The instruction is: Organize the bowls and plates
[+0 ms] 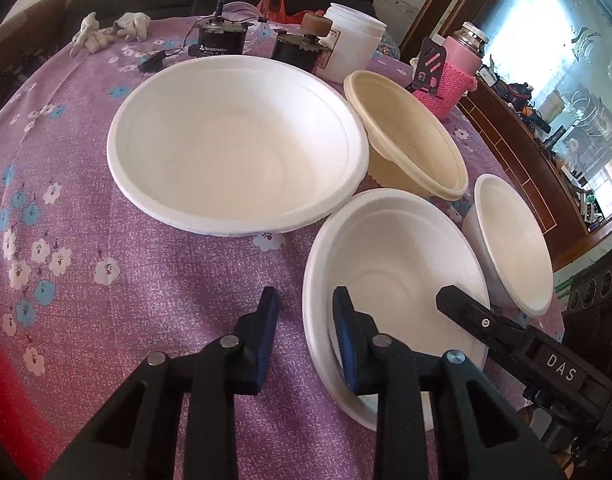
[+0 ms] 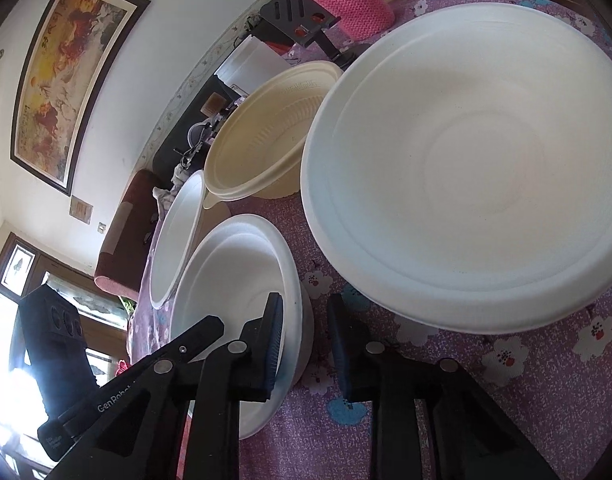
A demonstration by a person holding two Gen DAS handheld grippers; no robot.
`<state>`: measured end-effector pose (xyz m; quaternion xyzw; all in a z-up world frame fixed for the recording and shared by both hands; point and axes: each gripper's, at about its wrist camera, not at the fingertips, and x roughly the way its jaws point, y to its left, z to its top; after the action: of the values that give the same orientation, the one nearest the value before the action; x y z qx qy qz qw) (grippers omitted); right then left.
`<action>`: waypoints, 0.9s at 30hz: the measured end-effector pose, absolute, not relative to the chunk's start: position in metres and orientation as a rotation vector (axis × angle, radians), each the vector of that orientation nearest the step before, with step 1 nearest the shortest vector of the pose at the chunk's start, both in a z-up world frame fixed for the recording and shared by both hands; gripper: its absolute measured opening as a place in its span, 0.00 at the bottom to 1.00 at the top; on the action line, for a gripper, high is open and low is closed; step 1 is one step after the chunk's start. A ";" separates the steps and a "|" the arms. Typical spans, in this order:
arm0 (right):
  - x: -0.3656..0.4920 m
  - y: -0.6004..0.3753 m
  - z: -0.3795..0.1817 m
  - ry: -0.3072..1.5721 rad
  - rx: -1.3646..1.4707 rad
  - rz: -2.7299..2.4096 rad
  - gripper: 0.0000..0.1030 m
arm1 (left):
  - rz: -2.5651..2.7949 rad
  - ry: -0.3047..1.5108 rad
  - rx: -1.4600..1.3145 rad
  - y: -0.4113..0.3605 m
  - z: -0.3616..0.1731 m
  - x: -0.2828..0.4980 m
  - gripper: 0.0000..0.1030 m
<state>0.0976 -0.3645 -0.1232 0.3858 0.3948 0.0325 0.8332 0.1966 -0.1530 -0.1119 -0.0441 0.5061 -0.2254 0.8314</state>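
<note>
Four bowls sat on the counter (image 1: 106,184), which was covered by a purple flowered cloth. The big bowl (image 1: 238,144) was at the centre, the cream bowl (image 1: 409,140) just behind and to its right, the mid bowl (image 1: 393,276) nearest the tongs, and the small bowl (image 1: 509,244) beside that one, near the counter's edge.

The left tongs (image 1: 306,320) stood partly open, straddling the near rim of the mid bowl: one pad (image 1: 347,344) was inside the bowl, the other (image 1: 266,336) outside over the cloth. They had not closed; a clear gap showed between each pad and the rim.

The right tongs (image 2: 306,344) were also partly open and astride the same bowl's rim from the other side, one finger inside the mid bowl (image 2: 234,276) and one outside, between it and the big bowl (image 2: 465,160). Neither pair held anything.

The step in hand looked like taking hold of the mid bowl so as to nest it, most likely into the big bowl, which was the only one wide enough to receive it. The next move would call for one pair to pinch the thin rim firmly, the other to let go of its place or steady the big bowl, then a lift clear of the neighbours. The bowls looked light and thin-walled, so a hard squeeze might buckle the rim, and a shallow grip might let it slip.
</note>
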 end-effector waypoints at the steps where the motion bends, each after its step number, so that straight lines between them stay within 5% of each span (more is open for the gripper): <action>1: 0.098 -0.363 -0.121 0.832 0.802 0.071 0.16 | -0.489 1.069 -0.091 -0.154 -0.111 0.195 0.19; 8: 0.099 -0.354 -0.116 0.818 0.726 0.067 0.10 | -0.497 1.058 -0.076 -0.154 -0.105 0.188 0.10; 27: 0.082 -0.259 -0.077 0.799 0.667 0.243 0.08 | -0.315 0.994 -0.198 -0.034 -0.058 0.127 0.10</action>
<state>0.0820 -0.2586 -0.0767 0.3181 0.3806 0.1158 0.8605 0.1271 -0.0341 -0.0583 -0.0946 0.4739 -0.1501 0.8625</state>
